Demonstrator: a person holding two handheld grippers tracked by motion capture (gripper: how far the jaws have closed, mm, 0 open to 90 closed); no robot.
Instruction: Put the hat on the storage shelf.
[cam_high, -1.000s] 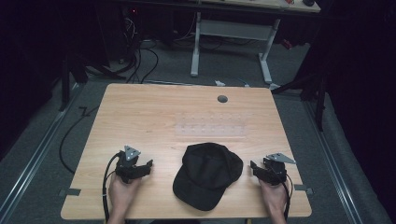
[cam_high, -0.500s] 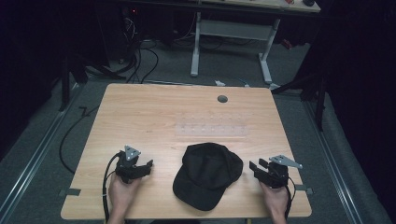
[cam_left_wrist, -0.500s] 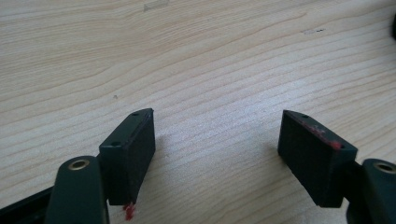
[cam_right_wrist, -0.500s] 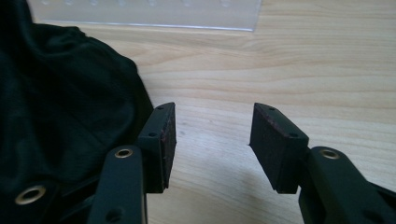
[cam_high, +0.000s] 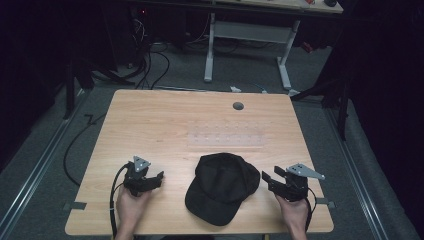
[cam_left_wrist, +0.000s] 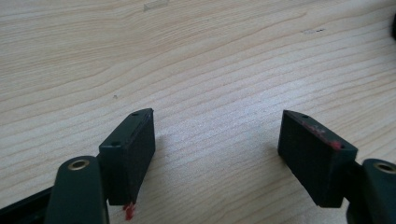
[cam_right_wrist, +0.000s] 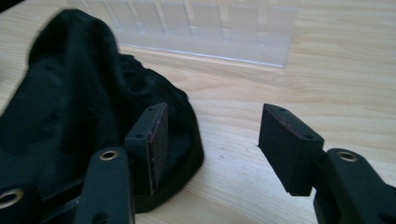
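A black baseball cap (cam_high: 222, 187) lies on the wooden table (cam_high: 165, 120) near its front edge, brim toward the person. My left gripper (cam_high: 159, 179) sits left of the cap, apart from it. Its jaws stand open over bare wood in the left gripper view (cam_left_wrist: 217, 121). My right gripper (cam_high: 266, 181) is held just right of the cap, pointing at it. Its jaws have just been opening and stand open (cam_right_wrist: 215, 114) with only bare table between them. The cap (cam_right_wrist: 84, 107) lies behind the left jaw there.
A clear plastic rack (cam_high: 226, 138) lies flat behind the cap, also seen as the clear rack (cam_right_wrist: 201, 32) in the right gripper view. A round grommet hole (cam_high: 238, 106) is near the table's far edge. Another desk's legs (cam_high: 247, 35) and floor cables (cam_high: 150, 60) lie beyond.
My right gripper has lifted slightly beside the cap. The left gripper and the cap have stayed where they were.
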